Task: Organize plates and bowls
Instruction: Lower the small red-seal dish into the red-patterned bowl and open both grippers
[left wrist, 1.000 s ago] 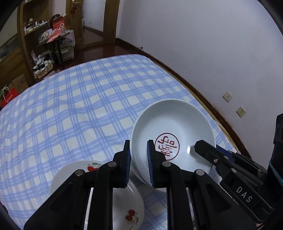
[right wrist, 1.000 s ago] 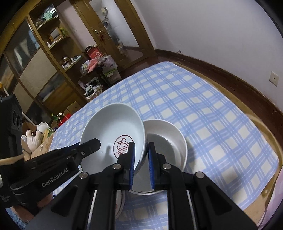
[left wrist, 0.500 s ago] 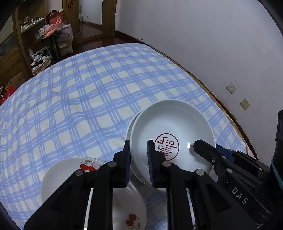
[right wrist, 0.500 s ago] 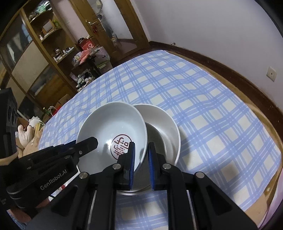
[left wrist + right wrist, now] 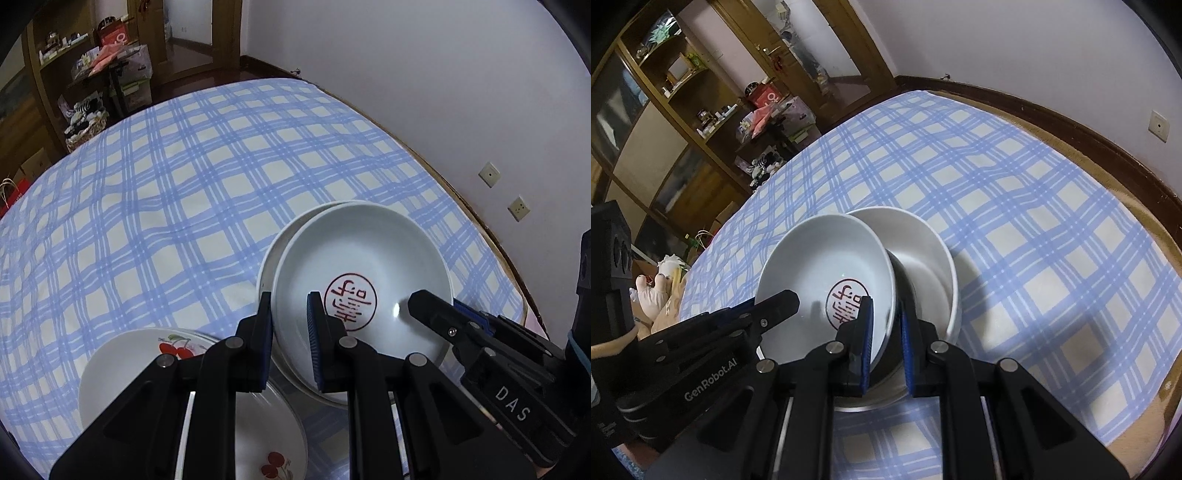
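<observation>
A white bowl with a red seal mark [image 5: 369,258] hangs tilted between both grippers. My left gripper [image 5: 288,299] is shut on its left rim. My right gripper [image 5: 885,302] is shut on the opposite rim, and one of its fingers [image 5: 436,314] shows in the left wrist view. Directly under the held bowl, a plain white bowl [image 5: 923,251] rests on the blue plaid cloth [image 5: 166,221]; only its rim [image 5: 267,254] peeks out in the left wrist view. Whether the two bowls touch is unclear. A white plate with red cherries [image 5: 129,362] lies to the left of the bowls.
The cloth's edge [image 5: 1137,206] runs close to the white wall on the right. Wooden shelves [image 5: 665,122] and clutter stand beyond the far end. A pale stuffed toy [image 5: 653,295] lies off the cloth's left side.
Both grippers have come down together with the seal bowl, which now sits lower over the plain bowl. The grips look unchanged.
</observation>
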`<state>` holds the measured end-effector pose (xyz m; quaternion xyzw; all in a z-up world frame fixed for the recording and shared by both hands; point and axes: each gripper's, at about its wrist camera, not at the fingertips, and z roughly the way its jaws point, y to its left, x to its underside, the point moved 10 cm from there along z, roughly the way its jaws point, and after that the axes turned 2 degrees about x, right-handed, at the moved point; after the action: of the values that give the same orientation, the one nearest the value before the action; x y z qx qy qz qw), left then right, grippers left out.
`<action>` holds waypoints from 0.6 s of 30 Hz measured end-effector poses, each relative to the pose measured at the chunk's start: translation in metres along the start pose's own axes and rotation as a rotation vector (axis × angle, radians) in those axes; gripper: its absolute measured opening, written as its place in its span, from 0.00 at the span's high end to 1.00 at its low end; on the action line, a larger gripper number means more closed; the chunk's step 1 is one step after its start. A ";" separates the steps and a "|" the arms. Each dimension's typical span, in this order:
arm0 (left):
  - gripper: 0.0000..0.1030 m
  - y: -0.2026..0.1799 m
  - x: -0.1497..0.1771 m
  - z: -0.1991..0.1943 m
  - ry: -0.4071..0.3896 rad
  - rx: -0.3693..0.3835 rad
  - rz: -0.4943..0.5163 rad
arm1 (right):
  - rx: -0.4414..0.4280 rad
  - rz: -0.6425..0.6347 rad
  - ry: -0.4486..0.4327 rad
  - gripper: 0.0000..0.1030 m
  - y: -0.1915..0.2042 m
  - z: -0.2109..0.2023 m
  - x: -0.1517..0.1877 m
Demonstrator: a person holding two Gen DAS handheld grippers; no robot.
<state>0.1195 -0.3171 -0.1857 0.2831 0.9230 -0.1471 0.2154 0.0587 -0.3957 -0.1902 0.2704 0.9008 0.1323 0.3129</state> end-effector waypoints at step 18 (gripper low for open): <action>0.79 -0.008 0.009 -0.001 0.036 -0.038 0.047 | -0.047 0.057 -0.015 0.83 -0.012 -0.003 -0.002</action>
<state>0.1081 -0.3185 -0.1877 0.3034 0.9223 -0.1194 0.2076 0.0530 -0.4063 -0.1917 0.2896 0.8870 0.1601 0.3220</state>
